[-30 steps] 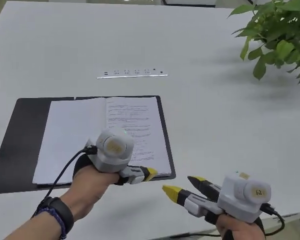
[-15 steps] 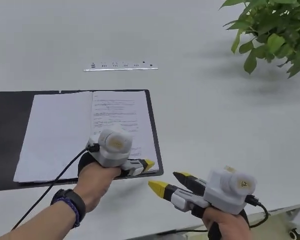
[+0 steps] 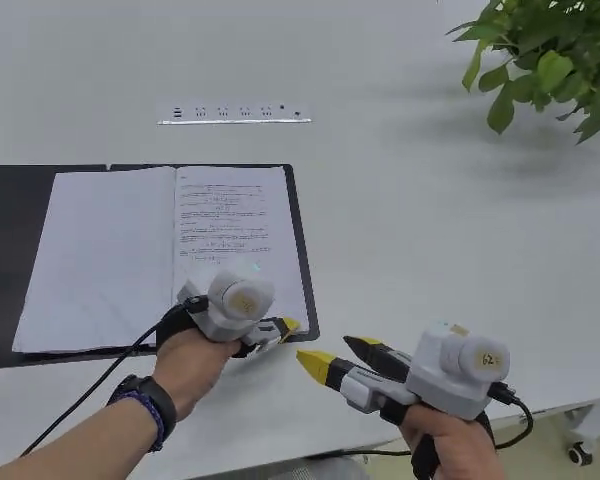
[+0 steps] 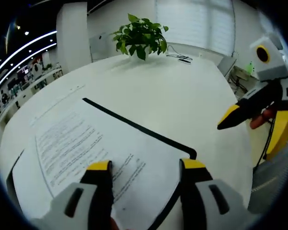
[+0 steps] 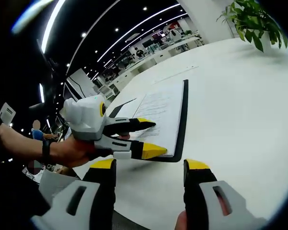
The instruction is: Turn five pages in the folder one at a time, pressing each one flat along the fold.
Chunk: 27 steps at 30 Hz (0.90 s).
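An open black folder (image 3: pixel 298 250) lies on the white table, with a blank page (image 3: pixel 100 255) on the left and a printed page (image 3: pixel 235 225) on the right. My left gripper (image 3: pixel 283 328) hovers open over the printed page's (image 4: pixel 81 143) lower right corner, its jaws (image 4: pixel 146 165) spread with nothing between them. Just off the folder's (image 5: pixel 182 120) corner, near the table's front edge, my right gripper (image 3: pixel 335 352) is open and empty, pointing left at the left gripper (image 5: pixel 146 136). The right gripper (image 4: pixel 240 111) also appears at the right of the left gripper view.
A potted green plant (image 3: pixel 545 60) stands at the back right. A socket strip (image 3: pixel 233 113) is set into the table behind the folder. The table's front edge (image 3: pixel 560 405) runs close below the right gripper.
The camera has shifted, so the folder sits higher and further left in the picture. Both grippers stay open near the folder's lower right corner; nothing was grasped.
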{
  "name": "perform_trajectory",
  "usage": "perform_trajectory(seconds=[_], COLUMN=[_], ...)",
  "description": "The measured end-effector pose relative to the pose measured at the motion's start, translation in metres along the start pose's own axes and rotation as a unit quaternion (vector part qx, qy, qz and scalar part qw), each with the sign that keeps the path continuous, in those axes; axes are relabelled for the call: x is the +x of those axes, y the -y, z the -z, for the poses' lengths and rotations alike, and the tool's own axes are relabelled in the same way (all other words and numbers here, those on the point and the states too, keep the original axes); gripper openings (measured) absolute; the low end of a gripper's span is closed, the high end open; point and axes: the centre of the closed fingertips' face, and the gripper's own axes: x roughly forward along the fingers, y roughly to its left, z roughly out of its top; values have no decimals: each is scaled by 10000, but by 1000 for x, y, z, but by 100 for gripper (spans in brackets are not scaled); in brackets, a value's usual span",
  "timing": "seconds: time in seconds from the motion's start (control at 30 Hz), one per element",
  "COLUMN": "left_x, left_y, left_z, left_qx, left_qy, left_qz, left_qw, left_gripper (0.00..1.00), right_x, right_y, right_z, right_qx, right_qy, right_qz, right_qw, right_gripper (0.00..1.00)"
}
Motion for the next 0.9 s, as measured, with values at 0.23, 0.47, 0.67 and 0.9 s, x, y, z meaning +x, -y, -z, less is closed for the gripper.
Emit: perform_trajectory(seconds=[0.23, 0.47, 0.67, 0.9], left_x=[0, 0, 0, 0], left_y=[-2, -18, -18, -17], left_z=[-1, -2, -2, -3], left_qx=[-27, -138, -221, -261], left_qy=[153, 149, 153, 165], left_qz=[35, -81, -59, -37], left_qw=[9999, 9998, 9996, 9995], left_gripper=[48, 29, 28, 28], right_x=[13, 26, 46, 75], right_y=[1, 1, 11, 17], right_z=[-10, -19, -39, -66], right_qx=[-14, -48, -7, 217], right_qy=[25, 32, 176, 369], right_qz=[-67, -160, -181, -365], right_qw=[10000, 9999, 9997, 9984], right_gripper=[53, 52, 50, 46])
